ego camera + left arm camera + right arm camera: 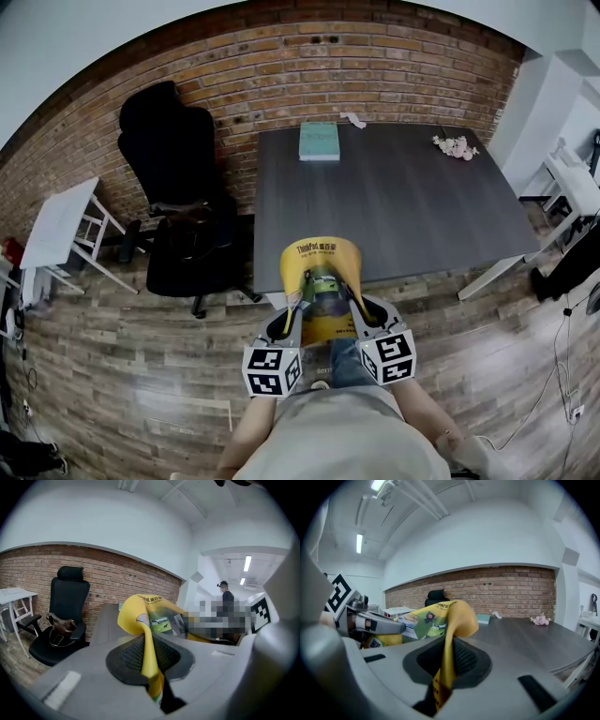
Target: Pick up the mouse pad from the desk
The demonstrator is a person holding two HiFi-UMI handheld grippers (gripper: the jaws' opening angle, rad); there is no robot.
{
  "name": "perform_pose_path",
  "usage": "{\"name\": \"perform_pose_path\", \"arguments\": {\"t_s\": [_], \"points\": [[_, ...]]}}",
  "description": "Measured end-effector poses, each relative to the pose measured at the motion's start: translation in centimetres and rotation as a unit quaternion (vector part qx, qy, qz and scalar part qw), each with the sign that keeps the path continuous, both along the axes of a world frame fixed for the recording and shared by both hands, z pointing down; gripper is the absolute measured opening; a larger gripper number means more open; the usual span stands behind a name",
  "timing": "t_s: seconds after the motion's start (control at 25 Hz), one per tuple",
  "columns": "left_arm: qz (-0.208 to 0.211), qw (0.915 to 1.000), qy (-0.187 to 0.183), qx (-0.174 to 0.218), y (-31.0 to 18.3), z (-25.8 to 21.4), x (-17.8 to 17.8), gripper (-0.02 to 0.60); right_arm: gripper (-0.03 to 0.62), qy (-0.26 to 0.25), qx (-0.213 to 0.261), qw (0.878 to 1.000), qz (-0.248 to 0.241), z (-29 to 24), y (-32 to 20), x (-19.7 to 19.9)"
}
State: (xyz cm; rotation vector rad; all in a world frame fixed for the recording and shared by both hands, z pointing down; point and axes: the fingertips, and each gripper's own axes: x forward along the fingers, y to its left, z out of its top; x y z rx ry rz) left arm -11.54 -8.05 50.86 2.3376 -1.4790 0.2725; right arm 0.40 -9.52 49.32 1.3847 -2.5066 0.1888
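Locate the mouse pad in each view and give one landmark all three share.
Head view: mouse pad at lower centre, overlapping the desk's near edge.
Left gripper view: mouse pad at centre, a yellow fold arching up and to the right.
Right gripper view: mouse pad at centre, draping to the left.
Shared landmark: the black office chair against the brick wall.

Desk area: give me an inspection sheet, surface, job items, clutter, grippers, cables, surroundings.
Surface: dark grey desk, mostly bare.
Job's things: yellow mouse pad, off the desk, bent between the grippers.
Clutter: teal book, pink flowers, small white item at the far edge.
Grippers: left gripper and right gripper both shut on the mouse pad.
Cables: thin cable on the floor, right side.
Surroundings: black chair, brick wall, white table at left.
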Motion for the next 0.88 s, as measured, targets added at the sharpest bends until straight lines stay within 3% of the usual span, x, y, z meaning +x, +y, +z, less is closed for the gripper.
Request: {"name": "perform_pose_path", "arguments": {"t_s": [0.88], "points": [[-0.003,1.0,0.0,0.008,0.01,-0.7,-0.3,0.032,0.028,0.002,0.013,1.0,-0.016,-0.82,-0.08,-0.64]]}}
